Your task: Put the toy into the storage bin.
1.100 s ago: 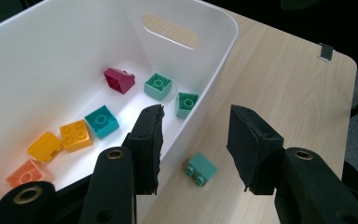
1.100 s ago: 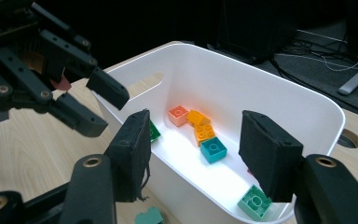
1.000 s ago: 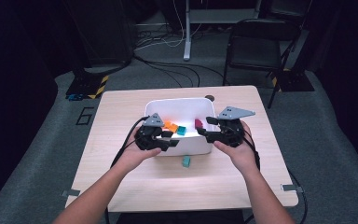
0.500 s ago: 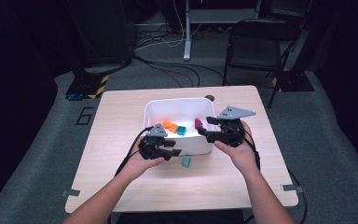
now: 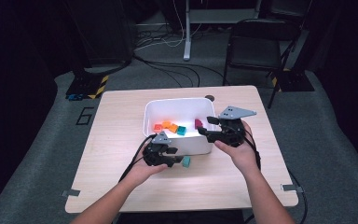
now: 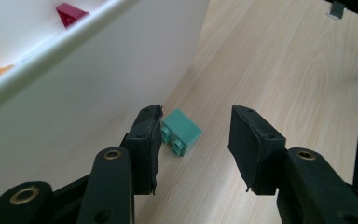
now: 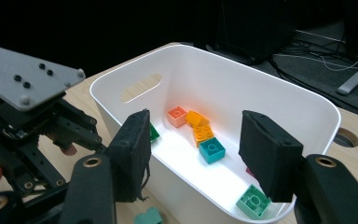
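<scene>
Now the left gripper (image 5: 181, 160) has dropped from the rim of the white bin (image 5: 154, 131) to the table (image 5: 121, 121), its jaws having just opened a little — the teal brick (image 6: 181, 132) lies between them, beside the bin's wall, by one pad, ungripped. Right gripper (image 5: 204, 129) unmoved, hovering over the bin's edge, jaws apart, empty. Orange bricks (image 7: 196, 126) and a dark red piece (image 6: 71, 13) lie inside.

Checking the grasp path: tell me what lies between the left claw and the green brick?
Nothing: the left claw already brackets the green brick on bare table, left gripper view.
</scene>
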Tool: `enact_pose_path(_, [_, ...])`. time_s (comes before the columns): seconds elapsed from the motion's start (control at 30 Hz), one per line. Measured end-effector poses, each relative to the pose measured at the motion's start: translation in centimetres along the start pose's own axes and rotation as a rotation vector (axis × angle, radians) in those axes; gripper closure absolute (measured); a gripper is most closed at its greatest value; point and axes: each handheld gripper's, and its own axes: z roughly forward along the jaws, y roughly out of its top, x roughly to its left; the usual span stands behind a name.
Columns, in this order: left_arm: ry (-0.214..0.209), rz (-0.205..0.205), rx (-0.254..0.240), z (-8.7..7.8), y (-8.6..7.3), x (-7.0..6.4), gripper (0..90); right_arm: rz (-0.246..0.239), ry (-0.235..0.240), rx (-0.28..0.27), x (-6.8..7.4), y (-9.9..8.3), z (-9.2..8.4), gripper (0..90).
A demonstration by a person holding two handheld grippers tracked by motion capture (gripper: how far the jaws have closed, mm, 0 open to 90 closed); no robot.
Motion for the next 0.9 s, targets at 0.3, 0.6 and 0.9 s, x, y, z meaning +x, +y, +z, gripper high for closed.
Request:
enact_pose_path(0.3, [0.010, -0.015, 0.003, 1.4, -1.3, 0.2, 53.7, 0.003, 0.001, 0.003, -0.1, -0.1, 0.1, 42.7])
enact_pose_path(0.6, [0.013, -0.016, 0.030, 3.1, -2.0, -0.1, 53.5, 0.004, 0.002, 0.002, -0.1, 0.0, 0.1, 42.7])
enact_pose_path(0.9, [0.011, -0.017, 0.052, 4.6, -2.5, -0.2, 52.0, 0.005, 0.001, 0.000, -0.1, 0.0, 0.0, 42.7])
